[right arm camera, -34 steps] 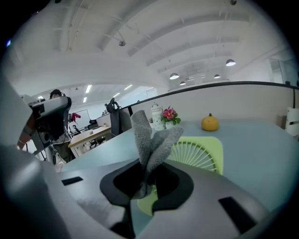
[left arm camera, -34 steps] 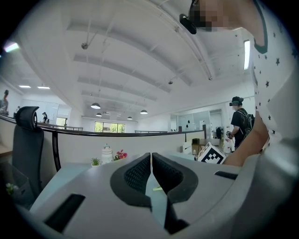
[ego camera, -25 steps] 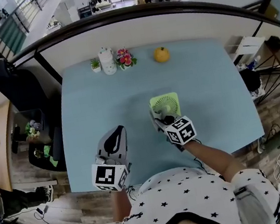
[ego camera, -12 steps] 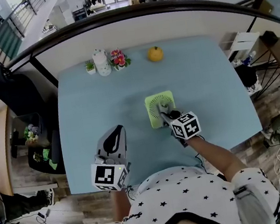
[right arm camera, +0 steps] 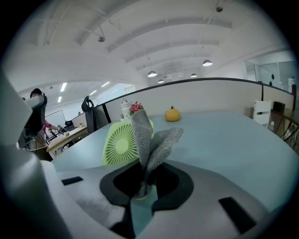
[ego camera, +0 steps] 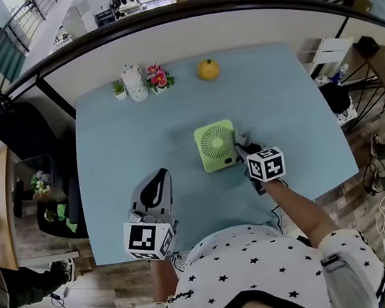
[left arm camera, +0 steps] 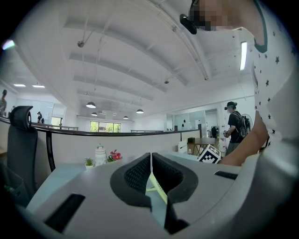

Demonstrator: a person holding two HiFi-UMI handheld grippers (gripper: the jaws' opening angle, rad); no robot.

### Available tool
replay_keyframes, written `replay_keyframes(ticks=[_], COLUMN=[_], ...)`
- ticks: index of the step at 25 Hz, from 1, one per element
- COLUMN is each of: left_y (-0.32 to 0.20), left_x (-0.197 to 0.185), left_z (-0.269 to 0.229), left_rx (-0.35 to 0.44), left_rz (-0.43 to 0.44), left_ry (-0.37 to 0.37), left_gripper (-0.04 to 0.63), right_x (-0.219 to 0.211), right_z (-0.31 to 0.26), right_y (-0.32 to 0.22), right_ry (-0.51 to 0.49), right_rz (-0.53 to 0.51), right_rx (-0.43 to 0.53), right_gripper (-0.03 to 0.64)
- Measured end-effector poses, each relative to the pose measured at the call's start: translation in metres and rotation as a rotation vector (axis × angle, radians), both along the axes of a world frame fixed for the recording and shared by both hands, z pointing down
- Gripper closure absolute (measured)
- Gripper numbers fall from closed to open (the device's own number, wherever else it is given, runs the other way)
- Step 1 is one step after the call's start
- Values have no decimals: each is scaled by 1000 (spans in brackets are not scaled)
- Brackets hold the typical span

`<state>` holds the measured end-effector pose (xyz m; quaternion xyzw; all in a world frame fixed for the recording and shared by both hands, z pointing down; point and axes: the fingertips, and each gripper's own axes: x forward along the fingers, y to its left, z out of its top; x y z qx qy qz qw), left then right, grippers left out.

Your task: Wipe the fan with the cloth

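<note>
A small green fan (ego camera: 216, 146) stands near the middle of the pale blue table (ego camera: 132, 137); its round grille shows in the head view. My right gripper (ego camera: 242, 149) is just right of the fan, shut on a grey cloth (ego camera: 239, 139). In the right gripper view the cloth (right arm camera: 152, 140) sticks up from between the jaws, with the fan (right arm camera: 120, 142) close behind it on the left. My left gripper (ego camera: 157, 178) rests near the table's front left, apart from the fan. Its jaws (left arm camera: 151, 156) are pressed together with nothing between them.
At the table's far edge stand a small potted plant (ego camera: 118, 89), a white jar (ego camera: 135, 82), pink flowers (ego camera: 158, 76) and an orange fruit (ego camera: 208, 69). A black chair (ego camera: 10, 120) stands off the table's left side. A railing runs behind the table.
My right gripper with the cloth has slid from over the fan's front to its right side. The left gripper has stayed put.
</note>
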<state>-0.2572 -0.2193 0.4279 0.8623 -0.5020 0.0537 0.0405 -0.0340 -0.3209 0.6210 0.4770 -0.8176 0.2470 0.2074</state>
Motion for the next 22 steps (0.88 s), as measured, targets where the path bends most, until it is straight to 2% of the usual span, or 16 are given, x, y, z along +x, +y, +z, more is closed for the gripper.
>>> replay_keyframes(ticks=[9,15,22], left_y=[0,0,1], left_x=[-1,-4,-9], left_z=[0,-2,-2], left_rx=[2,3,1], left_rz=[0,-9,-21], left_ry=[2,1,-1], left_gripper=[561,561,561], right_x=[-8,-56,-104], right_z=[-11,-29,-11], right_y=[1,11,37], right_ry=[-32,-85,-91], right_rz=[4,-112,-252], right_rx=[23,49,-15], right_gripper=[565,564,563])
